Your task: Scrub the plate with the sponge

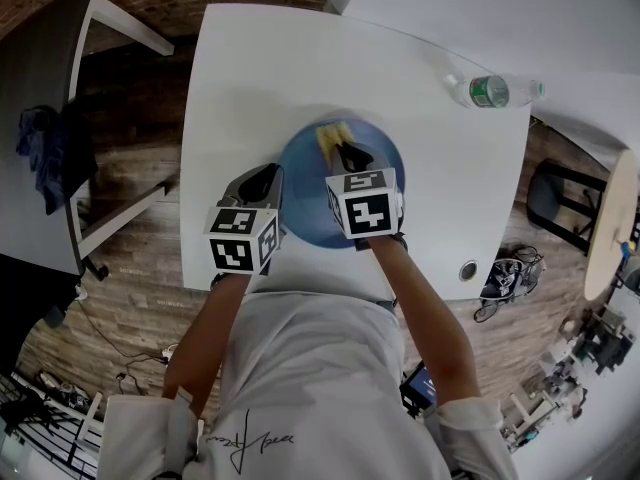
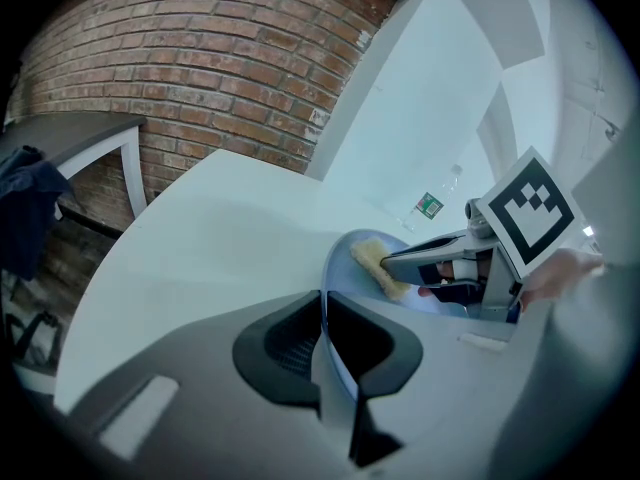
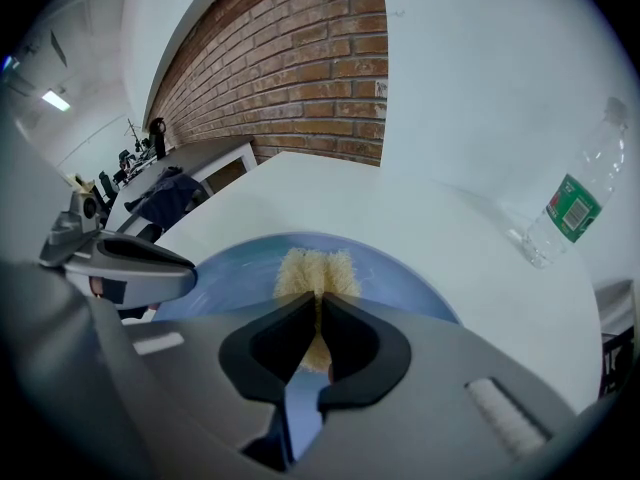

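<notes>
Left claw (image 1: 262, 180) is clamped on the near-left rim of a blue plate (image 1: 305, 180), which sits on a white surface (image 1: 290, 68). Beside it, the right claw (image 1: 352, 155) is closed tight on a yellow sponge (image 1: 333, 134) that rests on the far part of the plate. A plastic water bottle (image 1: 492, 91) lies on its side near the surface's far right corner, well apart from the plate.

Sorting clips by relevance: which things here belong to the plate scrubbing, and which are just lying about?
In use: plate, clamped at its rim by the left hand-held gripper; sponge, in the right hand-held gripper.
Lying about: bottle; dark cloth; stool.
</notes>
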`<move>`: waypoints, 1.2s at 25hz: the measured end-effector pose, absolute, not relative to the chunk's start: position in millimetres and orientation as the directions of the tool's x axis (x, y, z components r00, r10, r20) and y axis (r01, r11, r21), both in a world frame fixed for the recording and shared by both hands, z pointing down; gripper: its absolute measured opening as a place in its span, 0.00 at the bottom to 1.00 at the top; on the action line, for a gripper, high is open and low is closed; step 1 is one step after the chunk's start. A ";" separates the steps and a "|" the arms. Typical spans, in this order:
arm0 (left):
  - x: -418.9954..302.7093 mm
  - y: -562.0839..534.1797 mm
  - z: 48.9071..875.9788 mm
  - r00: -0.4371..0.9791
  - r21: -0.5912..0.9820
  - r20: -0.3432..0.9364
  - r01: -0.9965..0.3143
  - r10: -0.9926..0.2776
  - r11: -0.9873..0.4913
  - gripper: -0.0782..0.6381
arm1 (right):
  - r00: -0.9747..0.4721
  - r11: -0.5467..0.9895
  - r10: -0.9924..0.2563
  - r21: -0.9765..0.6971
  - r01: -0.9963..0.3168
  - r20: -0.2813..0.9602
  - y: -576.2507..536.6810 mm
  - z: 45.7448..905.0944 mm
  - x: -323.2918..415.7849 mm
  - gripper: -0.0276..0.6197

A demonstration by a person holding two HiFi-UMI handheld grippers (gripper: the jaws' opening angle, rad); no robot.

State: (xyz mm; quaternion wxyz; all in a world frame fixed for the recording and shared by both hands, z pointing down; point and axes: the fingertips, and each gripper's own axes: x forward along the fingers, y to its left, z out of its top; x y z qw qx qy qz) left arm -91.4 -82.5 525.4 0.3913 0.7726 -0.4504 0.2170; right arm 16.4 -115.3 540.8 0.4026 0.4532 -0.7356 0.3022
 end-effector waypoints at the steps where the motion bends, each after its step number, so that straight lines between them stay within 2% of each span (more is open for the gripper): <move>1: -91.4 -82.5 525.3 0.500 0.409 0.688 -0.866 -0.526 -0.288 0.16 | -0.266 0.408 -0.423 -0.080 -0.909 0.866 -115.3 540.7 15.8 0.08; 30: -92.4 -83.7 524.1 0.502 0.436 0.675 -0.863 -0.540 -0.257 0.16 | -0.303 0.524 -0.387 -0.063 -0.849 0.871 -101.8 536.7 -18.7 0.09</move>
